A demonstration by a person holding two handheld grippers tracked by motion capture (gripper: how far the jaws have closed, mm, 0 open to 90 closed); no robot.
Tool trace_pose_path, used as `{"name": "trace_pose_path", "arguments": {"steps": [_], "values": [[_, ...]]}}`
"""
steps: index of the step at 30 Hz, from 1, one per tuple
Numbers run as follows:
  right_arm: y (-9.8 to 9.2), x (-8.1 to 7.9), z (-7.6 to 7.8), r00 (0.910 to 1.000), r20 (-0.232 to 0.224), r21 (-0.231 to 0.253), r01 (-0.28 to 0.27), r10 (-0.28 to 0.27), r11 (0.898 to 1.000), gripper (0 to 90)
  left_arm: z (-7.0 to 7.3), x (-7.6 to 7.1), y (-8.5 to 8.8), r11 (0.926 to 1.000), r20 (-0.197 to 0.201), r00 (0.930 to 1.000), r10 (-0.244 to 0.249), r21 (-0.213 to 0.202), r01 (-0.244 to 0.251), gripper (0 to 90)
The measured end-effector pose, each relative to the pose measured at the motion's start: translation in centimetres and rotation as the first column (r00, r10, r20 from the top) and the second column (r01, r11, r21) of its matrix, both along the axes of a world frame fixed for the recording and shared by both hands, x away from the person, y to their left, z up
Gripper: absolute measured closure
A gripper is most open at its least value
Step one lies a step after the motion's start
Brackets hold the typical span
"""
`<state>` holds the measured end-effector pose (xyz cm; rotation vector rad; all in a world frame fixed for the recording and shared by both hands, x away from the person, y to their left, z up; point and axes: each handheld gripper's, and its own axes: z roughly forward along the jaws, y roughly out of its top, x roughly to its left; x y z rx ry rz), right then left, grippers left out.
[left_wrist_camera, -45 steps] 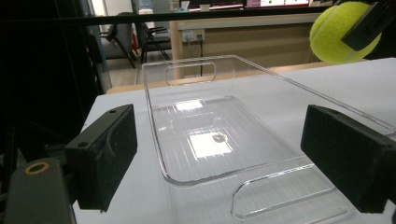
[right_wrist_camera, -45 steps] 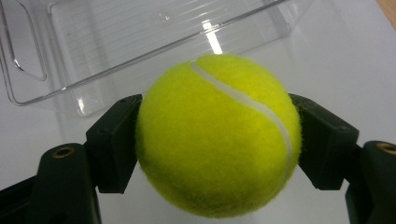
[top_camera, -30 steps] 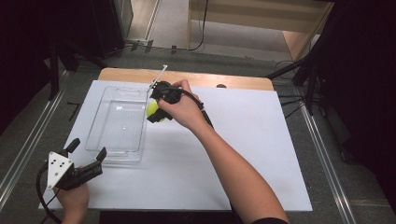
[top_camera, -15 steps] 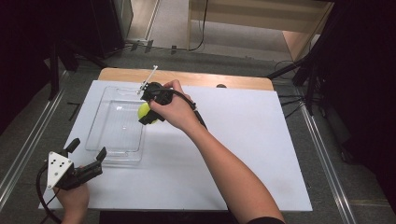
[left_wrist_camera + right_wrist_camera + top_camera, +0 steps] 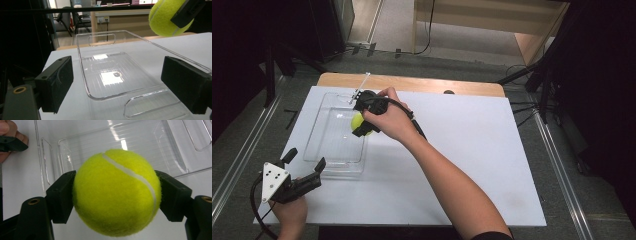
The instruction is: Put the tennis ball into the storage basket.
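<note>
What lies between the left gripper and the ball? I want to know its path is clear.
The clear tray. In the high view it lies between the left gripper and the ball, which the right gripper holds.

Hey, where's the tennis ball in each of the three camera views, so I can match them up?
High view: tennis ball left of centre, in the right gripper, over the clear tray.
Left gripper view: top right, above the tray's far side.
Right gripper view: centre, clamped between both jaws.
Shared landmark: the clear tray.
</note>
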<state>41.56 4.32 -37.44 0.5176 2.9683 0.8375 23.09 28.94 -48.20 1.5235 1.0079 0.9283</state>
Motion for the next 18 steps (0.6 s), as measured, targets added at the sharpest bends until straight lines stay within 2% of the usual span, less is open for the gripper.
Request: {"name": "trace_pose_path", "arguments": {"steps": [18], "values": [[2.7, -0.7, -1.1, 0.9985, -0.016, -0.007, -0.053, 0.053, 0.999, 23.2, 0.0, 0.0, 0.0, 1.0000, -0.001, 1.0000, 0.000, -0.003, 0.000, 11.3]]}}
